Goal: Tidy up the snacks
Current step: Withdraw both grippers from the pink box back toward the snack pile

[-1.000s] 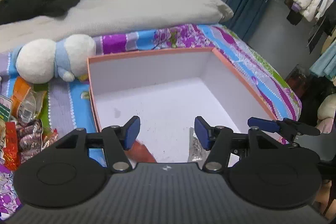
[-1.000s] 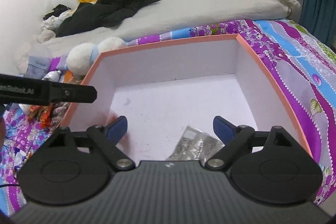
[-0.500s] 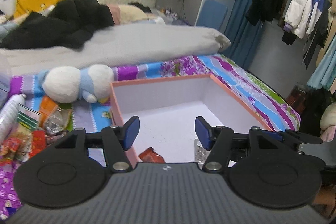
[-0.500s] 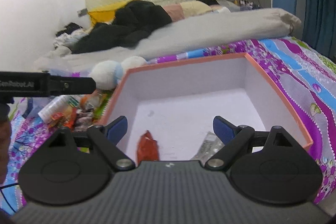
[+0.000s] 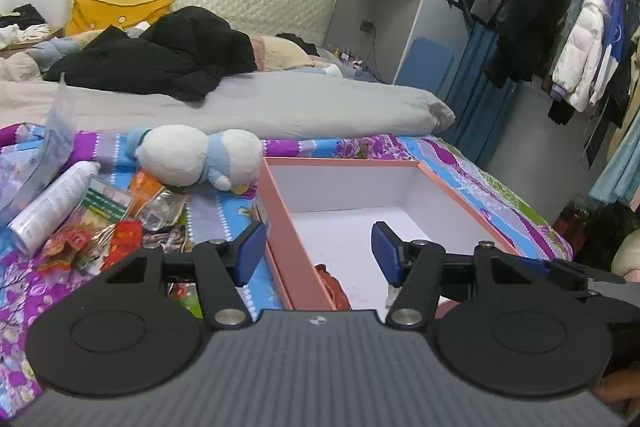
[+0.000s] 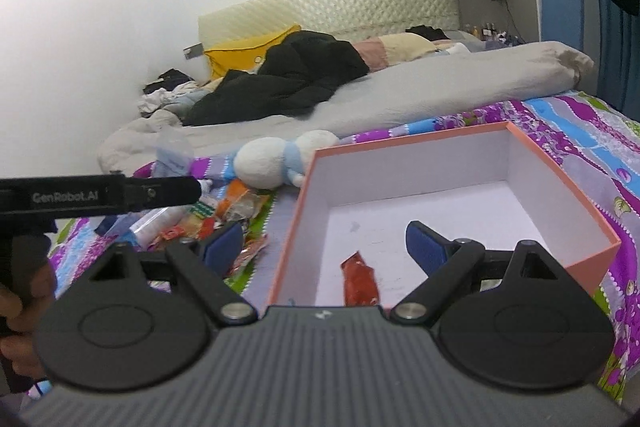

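An orange-rimmed box with a white inside (image 5: 276, 203) (image 6: 298, 211) lies on the bed. A red snack packet (image 5: 334, 287) (image 6: 360, 279) lies in its near part, and a silvery packet (image 5: 392, 293) peeks out beside it. A heap of loose snack packets (image 5: 116, 227) (image 6: 228, 211) lies left of the box. My left gripper (image 5: 318, 251) hangs open and empty over the box's left wall. My right gripper (image 6: 324, 247) is open and empty above the box's near left corner.
A white and blue plush toy (image 5: 196, 155) (image 6: 276, 163) lies behind the snacks, with a white spray can (image 5: 52, 203) at the far left. A grey duvet (image 5: 280, 103) and black clothes (image 5: 160, 55) cover the bed behind. Hanging coats (image 5: 580, 43) fill the right side.
Both grippers have pulled back and leftward from inside the box. The red packet and the snack heap have come into view. The jaws of both stay as wide as before.
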{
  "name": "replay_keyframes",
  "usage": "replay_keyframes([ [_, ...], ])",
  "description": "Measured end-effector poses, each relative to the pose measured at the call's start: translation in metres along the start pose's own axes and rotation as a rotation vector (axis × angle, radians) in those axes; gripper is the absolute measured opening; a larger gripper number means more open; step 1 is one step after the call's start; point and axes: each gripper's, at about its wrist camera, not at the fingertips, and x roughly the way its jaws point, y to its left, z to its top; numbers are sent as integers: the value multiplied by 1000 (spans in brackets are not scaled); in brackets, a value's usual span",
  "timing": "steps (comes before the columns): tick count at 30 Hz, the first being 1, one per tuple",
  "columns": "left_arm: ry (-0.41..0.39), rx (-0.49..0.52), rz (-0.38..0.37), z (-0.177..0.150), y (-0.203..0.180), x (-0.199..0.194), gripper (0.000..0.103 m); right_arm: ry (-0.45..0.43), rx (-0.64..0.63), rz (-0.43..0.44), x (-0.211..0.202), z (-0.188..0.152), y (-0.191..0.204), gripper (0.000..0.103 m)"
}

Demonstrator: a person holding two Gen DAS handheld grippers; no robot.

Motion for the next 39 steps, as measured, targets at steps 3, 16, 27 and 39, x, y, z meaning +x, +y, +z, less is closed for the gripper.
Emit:
replay_keyframes([
  [3,-8,0,22,-10,5,-19,64,-18,-2,26,-11,-8,11,90],
  [16,41,-16,79,-49,33,-61,68,29,-30,49,-26,-46,49,90],
  [27,59,-48,127,-67,50,-76,89,56,-64,70,-31,-65,67,90],
  [39,84,-67,184,-85,74,-70,99,65,-103,59,-20,-74,80,90],
])
